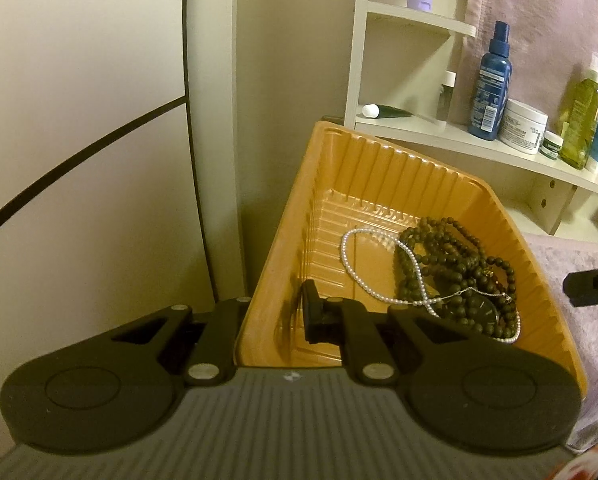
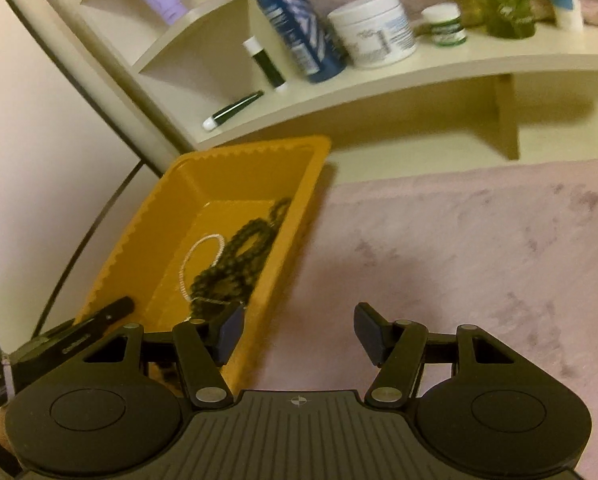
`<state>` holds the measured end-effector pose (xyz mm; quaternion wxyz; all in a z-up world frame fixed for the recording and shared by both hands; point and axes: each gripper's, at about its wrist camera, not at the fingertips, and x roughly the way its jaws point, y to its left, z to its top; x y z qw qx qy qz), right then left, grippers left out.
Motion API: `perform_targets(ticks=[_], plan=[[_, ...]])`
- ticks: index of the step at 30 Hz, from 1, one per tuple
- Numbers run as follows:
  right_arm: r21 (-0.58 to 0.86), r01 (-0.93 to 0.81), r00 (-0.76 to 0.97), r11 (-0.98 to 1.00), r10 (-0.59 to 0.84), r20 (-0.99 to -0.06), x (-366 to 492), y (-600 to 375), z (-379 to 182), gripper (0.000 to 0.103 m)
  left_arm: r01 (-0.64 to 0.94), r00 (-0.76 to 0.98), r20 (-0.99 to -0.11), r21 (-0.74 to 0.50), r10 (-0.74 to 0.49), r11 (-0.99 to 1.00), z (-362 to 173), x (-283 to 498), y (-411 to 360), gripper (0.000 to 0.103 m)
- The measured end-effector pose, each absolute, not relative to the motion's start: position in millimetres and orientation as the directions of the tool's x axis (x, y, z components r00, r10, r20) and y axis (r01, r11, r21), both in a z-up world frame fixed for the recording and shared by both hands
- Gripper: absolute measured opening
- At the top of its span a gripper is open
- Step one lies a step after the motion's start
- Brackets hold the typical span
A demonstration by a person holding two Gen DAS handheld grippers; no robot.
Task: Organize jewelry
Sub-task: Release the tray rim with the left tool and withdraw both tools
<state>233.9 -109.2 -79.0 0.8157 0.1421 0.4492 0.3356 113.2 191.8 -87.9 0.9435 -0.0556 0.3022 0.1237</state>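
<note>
The left wrist camera is looking forward and downward along its jaws, sitting very close to the orange tray (image 1: 379, 184), with the shelf (image 1: 479, 148) behind. The right wrist camera is looking down from farther back and to the right, taking in the pink fabric (image 2: 459, 248). Both views are sharing the tray, its beads (image 1: 451, 264) and the shelf's bottles (image 1: 491, 84).
</note>
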Motion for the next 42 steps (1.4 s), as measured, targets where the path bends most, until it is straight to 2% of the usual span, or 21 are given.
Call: perform_targets(ticks=[5, 17, 20, 22, 26, 30, 35, 37, 42], plan=[[0.531, -0.409, 0.382, 0.742, 0.668, -0.639, 233.1, -108.8, -79.5, 0.059, -0.271, 0.784, -0.589, -0.04, 0.196, 0.962, -90.8, 113.1, 194.6, 0.012], [0.495, -0.362, 0.426, 0.79, 0.613, -0.666, 230.1, -144.1, -80.5, 0.059, -0.312, 0.772, -0.619, -0.174, 0.143, 0.934, -115.8, 115.5, 211.5, 0.017], [0.483, -0.357, 0.434, 0.799, 0.6, -0.671, 226.5, -148.8, -79.7, 0.059, -0.314, 0.769, -0.624, -0.177, 0.14, 0.933, -115.5, 117.5, 211.8, 0.025], [0.477, -0.36, 0.438, 0.802, 0.597, -0.672, 223.9, -152.6, -78.2, 0.059, -0.313, 0.766, -0.629, -0.179, 0.136, 0.933, -115.2, 116.7, 213.0, 0.037], [0.456, -0.343, 0.469, 0.821, 0.571, -0.674, 216.6, -160.5, -73.7, 0.059, -0.305, 0.767, -0.628, -0.178, 0.131, 0.936, -111.9, 108.5, 217.1, 0.042], [0.432, -0.345, 0.488, 0.833, 0.553, -0.676, 208.9, -168.5, -67.6, 0.061, -0.307, 0.763, -0.632, -0.168, 0.136, 0.937, -106.0, 99.2, 219.4, 0.047], [0.366, -0.358, 0.52, 0.859, 0.509, -0.686, 191.4, -173.7, -54.0, 0.072, -0.301, 0.761, -0.63, -0.132, 0.154, 0.944, -89.3, 86.7, 216.7, 0.051], [0.344, -0.37, 0.521, 0.863, 0.499, -0.693, 183.4, -175.0, -50.4, 0.073, -0.295, 0.756, -0.631, -0.09, 0.175, 0.951, -82.8, 84.4, 212.0, 0.06], [0.262, -0.399, 0.51, 0.879, 0.45, -0.733, 162.5, -175.0, -45.5, 0.073, -0.336, 0.73, -0.625, 0.024, 0.276, 0.942, -64.6, 75.9, 200.7, 0.061]])
